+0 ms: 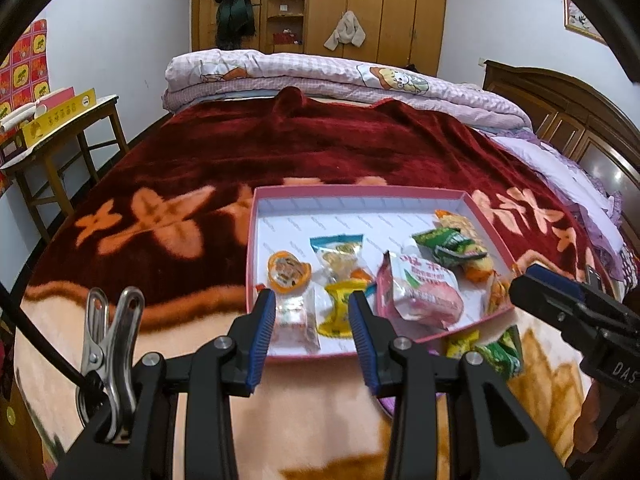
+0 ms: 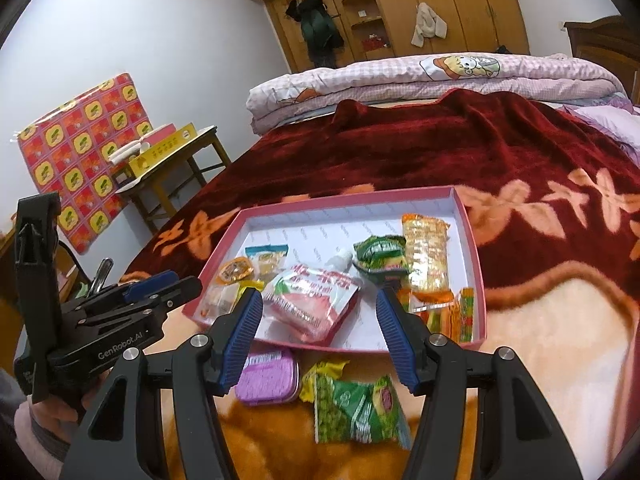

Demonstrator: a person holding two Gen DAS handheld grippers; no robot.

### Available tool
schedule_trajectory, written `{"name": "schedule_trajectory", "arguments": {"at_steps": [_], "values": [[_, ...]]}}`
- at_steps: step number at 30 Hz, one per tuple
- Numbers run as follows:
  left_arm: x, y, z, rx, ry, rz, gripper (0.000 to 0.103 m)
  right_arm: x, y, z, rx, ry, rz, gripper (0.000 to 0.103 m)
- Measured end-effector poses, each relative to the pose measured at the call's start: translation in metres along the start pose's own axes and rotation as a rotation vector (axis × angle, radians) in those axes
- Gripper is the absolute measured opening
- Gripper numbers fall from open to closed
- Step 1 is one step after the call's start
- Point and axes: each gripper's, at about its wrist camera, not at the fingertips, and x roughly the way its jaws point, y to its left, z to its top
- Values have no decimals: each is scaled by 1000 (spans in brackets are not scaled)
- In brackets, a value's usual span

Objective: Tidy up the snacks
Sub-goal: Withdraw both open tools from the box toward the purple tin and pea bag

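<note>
**Snacks mostly in the box, three things outside it**

Snacks fill the pink box (image 2: 478, 248) on our blanket (image 2: 540, 312): a pink pouch (image 2: 316, 300) in the middle, a jelly cup (image 1: 286, 272) at left, a green pack (image 2: 382, 254) and cracker packs at right. Just outside its near wall lie a purple tin (image 2: 268, 378) and a green pea bag (image 2: 356, 410). Our left gripper (image 1: 312, 312) and right gripper (image 2: 320, 320) both stand spread, holding nothing, over the near edge.

Far half of the shallow pink cardboard tray (image 2: 460, 216) lies bare — wrapped snack packets (image 2: 316, 300) crowd its near half.
</note>
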Motion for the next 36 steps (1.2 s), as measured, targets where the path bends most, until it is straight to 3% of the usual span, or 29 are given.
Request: {"name": "schedule_trajectory", "arguments": {"at_steps": [36], "values": [[-30, -26, -44, 4, 48, -66, 40, -33, -19, -55, 48, 57, -40, 61]]}}
